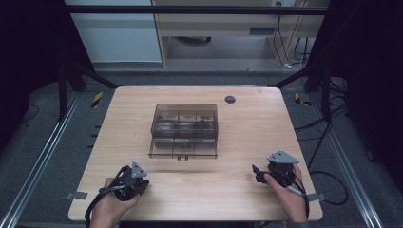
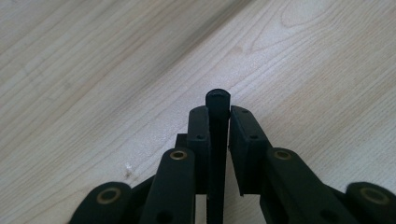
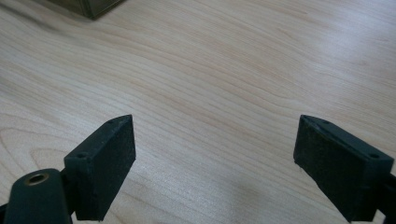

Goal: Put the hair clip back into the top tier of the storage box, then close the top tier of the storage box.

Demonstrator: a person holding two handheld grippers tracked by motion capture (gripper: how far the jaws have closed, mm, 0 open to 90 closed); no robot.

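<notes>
Tongs point(image 2: 218, 122) in the person's left hand point(image 1: 110, 205), at the near left of the wooden surface point(image 1: 247, 123), are clamped on a thin black stick point(image 2: 217, 140) that stands up between the pads (its rounded tip pokes just past them). Farther back, mid-surface, sits a smoky clear drawer box point(image 1: 184, 130), well apart from both hands. Right tongs point(image 3: 215, 163), near the right edge, gape wide over bare wood.

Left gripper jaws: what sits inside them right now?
A slim black stick-like piece stands clamped between the left gripper jaws, its rounded tip poking above them over the wooden table. Its lower part is hidden by the jaws, so what it is cannot be told.
</notes>
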